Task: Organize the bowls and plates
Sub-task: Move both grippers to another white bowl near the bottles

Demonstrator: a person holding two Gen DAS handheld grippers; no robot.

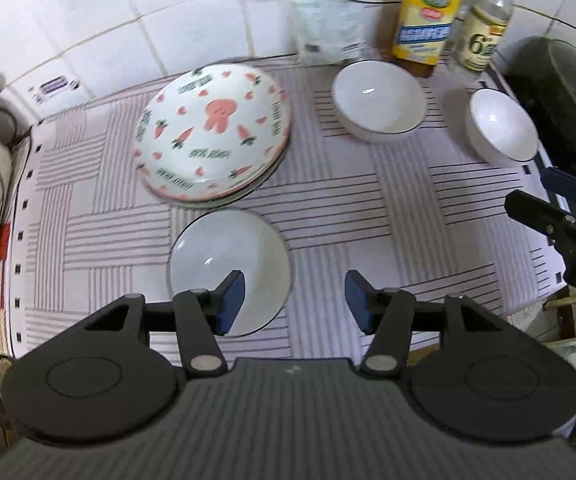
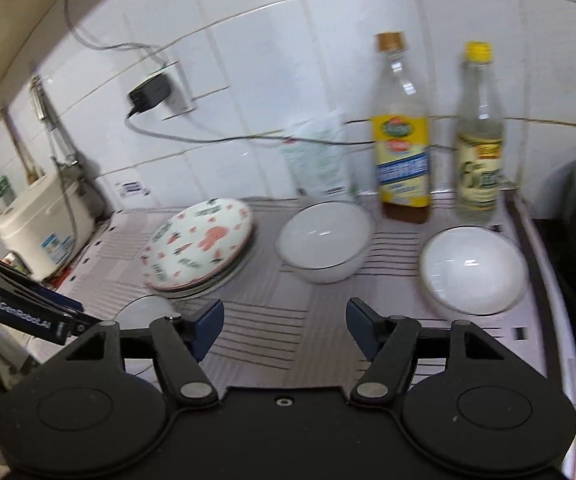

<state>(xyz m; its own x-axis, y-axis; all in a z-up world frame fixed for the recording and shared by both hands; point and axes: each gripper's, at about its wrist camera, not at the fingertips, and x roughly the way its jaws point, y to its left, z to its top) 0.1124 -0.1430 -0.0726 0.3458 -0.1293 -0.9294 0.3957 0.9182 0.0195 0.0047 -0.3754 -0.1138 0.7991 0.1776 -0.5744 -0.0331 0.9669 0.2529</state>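
- Left gripper (image 1: 294,300): fingers spread wide, grasping nothing; hovers above the near part of the tabletop. Its left blue pad (image 1: 230,304) overlaps the near plate in its own view; the right pad is over bare cloth.
- Right gripper (image 2: 284,322): fingers likewise spread apart and empty, held over the striped cloth in front of the two bowls. It also shows at the right edge of the left wrist view (image 1: 560,208).
- Striped cloth (image 1: 328,208): pale, with dark line blocks, covering the tabletop under all the dishes.
- Near plate (image 1: 224,256): plain white with a thin dark rim, lying flat at the front of the cloth, just before the patterned plate.
- Patterned plate (image 1: 214,128): white with pink rabbit and carrot motifs, tilted, resting on the rim of another dish beneath it; left of the bowls.
- Middle bowl (image 1: 378,100): white, dark-rimmed, upright, near the wall and just in front of the bottles.
- Right bowl (image 1: 502,124): white, dark-rimmed, upright, close to the cloth's right edge, apart from the middle bowl.
- Yellow-label bottle (image 2: 402,132): upright against the tiled wall, dark liquid at its base.
- Clear bottle (image 2: 478,136): yellow cap, upright, just right of the former.
- White packet (image 2: 318,160): leaning on the wall, left of the bottles.
- Rice cooker (image 2: 44,228): cream, at the far left.
- Black plug adapter (image 2: 150,92): in a wall socket, cable trailing along the tiles.
- Dark pot (image 1: 560,92): at the right, off the cloth.
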